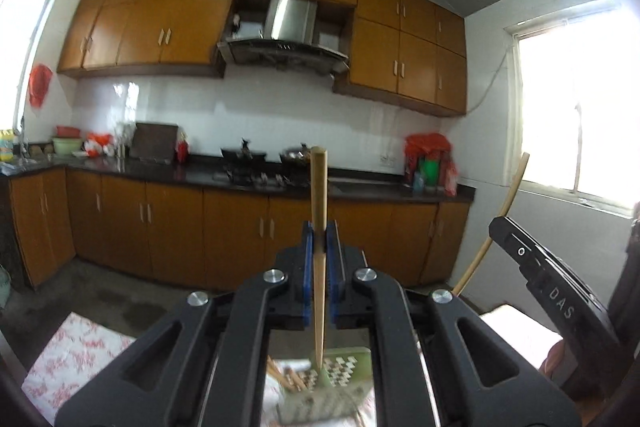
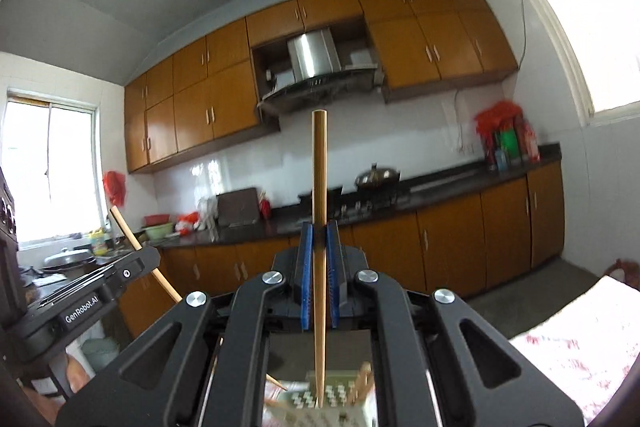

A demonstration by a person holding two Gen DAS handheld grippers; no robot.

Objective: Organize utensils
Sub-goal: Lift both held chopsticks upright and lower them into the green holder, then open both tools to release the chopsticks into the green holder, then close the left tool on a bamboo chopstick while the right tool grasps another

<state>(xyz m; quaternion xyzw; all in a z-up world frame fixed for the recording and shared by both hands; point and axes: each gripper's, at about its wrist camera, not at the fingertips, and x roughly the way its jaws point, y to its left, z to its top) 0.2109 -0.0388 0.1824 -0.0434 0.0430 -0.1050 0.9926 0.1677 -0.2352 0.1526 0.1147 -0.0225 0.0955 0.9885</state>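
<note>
My left gripper (image 1: 320,231) is shut on a wooden chopstick (image 1: 319,195) held upright, its tip pointing down over a green slotted utensil holder (image 1: 340,383) that has other chopsticks (image 1: 288,379) in it. My right gripper (image 2: 320,233) is shut on a second wooden chopstick (image 2: 320,167), also upright, its tip over the same holder (image 2: 332,399). The right gripper shows at the right of the left wrist view (image 1: 496,223). The left gripper shows at the left of the right wrist view (image 2: 150,257).
A table with a red floral cloth (image 1: 68,359) lies below both grippers. Orange kitchen cabinets (image 1: 240,227), a dark counter with a stove and pots (image 1: 256,167), a range hood (image 1: 280,51) and bright windows (image 1: 580,99) stand beyond.
</note>
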